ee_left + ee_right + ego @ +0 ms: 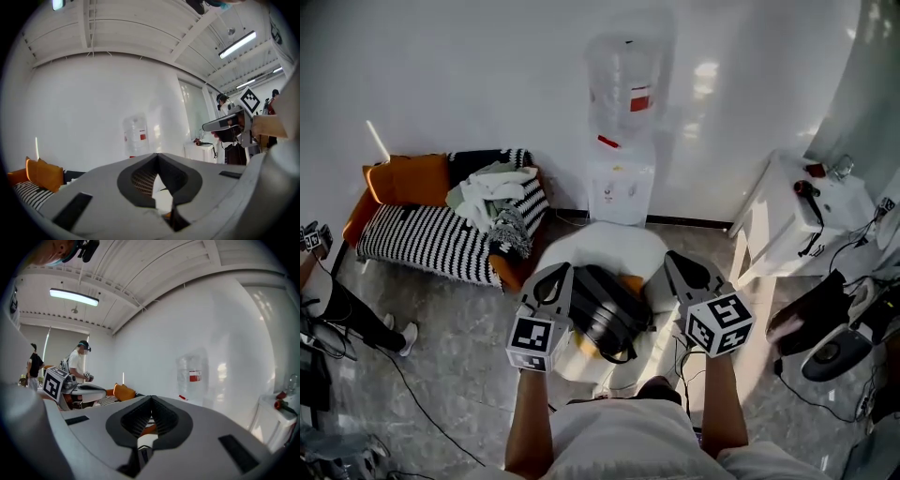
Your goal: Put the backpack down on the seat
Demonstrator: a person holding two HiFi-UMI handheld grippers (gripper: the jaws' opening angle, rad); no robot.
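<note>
The backpack [605,314] is found lying on the white seat [609,239]. It is spread over the seat's middle and near edge, while the far edge is left bare. A strap loop is seen hanging over the near edge, and a small orange patch shows at the bag's far right side; what it belongs to cannot be told. The left gripper [157,155] is held beside the bag's left side and the right gripper [151,398] beside its right side, both raised above the seat and apart from the bag. In each gripper view the jaws are seen clenched tip to tip, and nothing is seen pinched between them. The set-down is therefore judged complete, with the bag carried by the seat alone. The bag is judged to be soft and slack, of moderate weight, and likely to sag and fold when lifted by one point. Its dark cloth is judged fairly smooth, so a pinch on a flat panel may slide off. Should it need shifting, hold is best taken on the top handle or on a shoulder strap near its stitched root, one gripper to each side, so that the load is kept level.
</note>
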